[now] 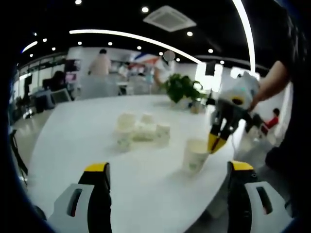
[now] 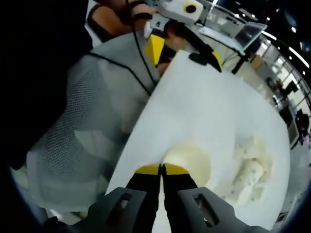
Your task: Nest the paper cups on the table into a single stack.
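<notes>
An upright white paper cup (image 1: 195, 155) stands near the table's right edge. My right gripper (image 1: 217, 143) comes down on its rim from the right. In the right gripper view the yellow tips of my right gripper (image 2: 162, 170) are pressed together on the near rim of this cup (image 2: 190, 162). Several more paper cups (image 1: 141, 130) sit in a loose cluster mid-table, some lying on their sides; the same cluster (image 2: 250, 167) lies to the cup's right. My left gripper (image 1: 168, 167) is held open over the near table with nothing in it, and my left gripper (image 2: 184, 51) hovers by the table's far edge.
The white table (image 1: 87, 136) is wide, its rounded edge (image 2: 141, 126) close beside the held cup. A potted plant (image 1: 182, 88) stands at the far side. A person's grey clothing (image 2: 92, 126) lies just off the edge. People and desks fill the room behind.
</notes>
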`<state>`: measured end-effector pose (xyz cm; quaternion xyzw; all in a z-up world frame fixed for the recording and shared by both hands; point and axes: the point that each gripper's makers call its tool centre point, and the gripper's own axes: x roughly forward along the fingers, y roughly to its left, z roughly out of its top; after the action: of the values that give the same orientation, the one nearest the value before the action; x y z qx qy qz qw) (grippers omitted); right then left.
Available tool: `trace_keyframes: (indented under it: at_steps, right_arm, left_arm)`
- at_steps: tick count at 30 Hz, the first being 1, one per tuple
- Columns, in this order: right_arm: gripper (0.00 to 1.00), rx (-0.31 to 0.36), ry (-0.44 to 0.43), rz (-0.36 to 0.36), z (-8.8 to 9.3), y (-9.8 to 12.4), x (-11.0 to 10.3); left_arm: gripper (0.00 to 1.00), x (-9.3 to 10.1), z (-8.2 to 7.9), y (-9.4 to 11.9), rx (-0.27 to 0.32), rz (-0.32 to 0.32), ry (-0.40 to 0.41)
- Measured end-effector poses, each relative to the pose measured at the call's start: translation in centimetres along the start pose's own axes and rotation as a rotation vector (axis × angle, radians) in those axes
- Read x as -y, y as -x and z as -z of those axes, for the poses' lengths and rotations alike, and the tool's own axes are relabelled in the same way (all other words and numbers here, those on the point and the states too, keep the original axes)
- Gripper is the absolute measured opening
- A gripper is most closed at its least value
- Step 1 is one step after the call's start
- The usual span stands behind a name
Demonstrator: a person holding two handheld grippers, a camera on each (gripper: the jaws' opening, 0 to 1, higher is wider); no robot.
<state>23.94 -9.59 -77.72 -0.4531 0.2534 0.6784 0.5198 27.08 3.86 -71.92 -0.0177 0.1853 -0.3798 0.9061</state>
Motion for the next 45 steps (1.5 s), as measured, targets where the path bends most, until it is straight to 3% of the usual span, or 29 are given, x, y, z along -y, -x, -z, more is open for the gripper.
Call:
trace_keyframes:
  at_steps: [31,45]
  right_arm:
    - [0.00,-0.028,0.060,-0.003,0.4,-1.4,-0.8]
    - [0.12,0.000,0.058,0.031,0.1,-0.9,-0.7]
  left_arm:
    - [1.00,0.3,0.7,0.1,-0.011,0.001,0.013]
    - [1.00,0.3,0.9,-0.1,-0.023,0.012,0.004]
